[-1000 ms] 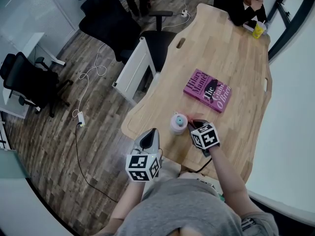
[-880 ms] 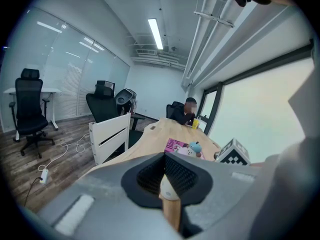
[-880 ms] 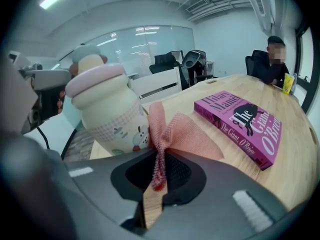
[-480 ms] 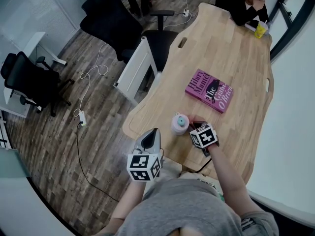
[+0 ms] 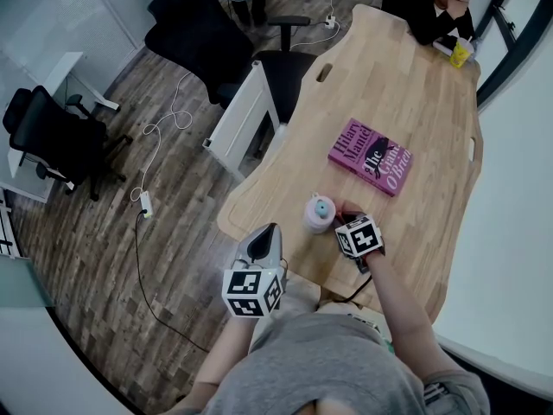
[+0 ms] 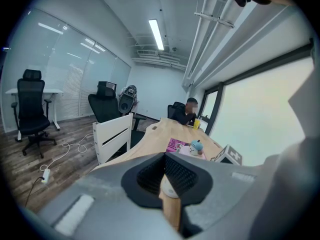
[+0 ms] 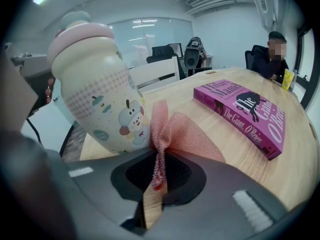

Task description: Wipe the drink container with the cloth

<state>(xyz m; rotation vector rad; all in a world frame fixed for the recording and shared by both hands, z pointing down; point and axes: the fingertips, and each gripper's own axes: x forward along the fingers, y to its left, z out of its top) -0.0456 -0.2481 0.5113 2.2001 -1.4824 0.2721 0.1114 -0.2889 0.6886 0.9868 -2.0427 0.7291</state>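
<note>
Right gripper view is giving me the clearest read: the right gripper (image 7: 157, 159) is pinching a pink mesh cloth (image 7: 175, 134), its jaws pressed tight on a bunched strand while the rest is fanning out above them. The cloth's left edge is meeting the lower side of the drink container (image 7: 97, 84), which is standing upright on the wooden table (image 7: 300, 149) and filling the left of the frame. It is a cream bottle with a pink checked band, small cartoon figures and a pink domed lid. To the right of the frame a magenta book (image 7: 245, 109) is lying flat, well apart from the bottle.

In the head view I am seeing the container sitting near the table's lower edge, just left of the right gripper's marker cube. The left gripper (image 5: 263, 236) is hovering lower left of it, off the table edge and not touching the bottle. In the left gripper view I am reading that claw as pressed together with nothing held between the jaws.

At the top right of the head view a seated person (image 5: 432, 7) is leaning on the far end of the table beside a yellow cup (image 5: 454, 53). A black office chair (image 5: 194, 33) is standing at the upper left, with a white cable (image 5: 160, 132) trailing over the wood floor below it.
</note>
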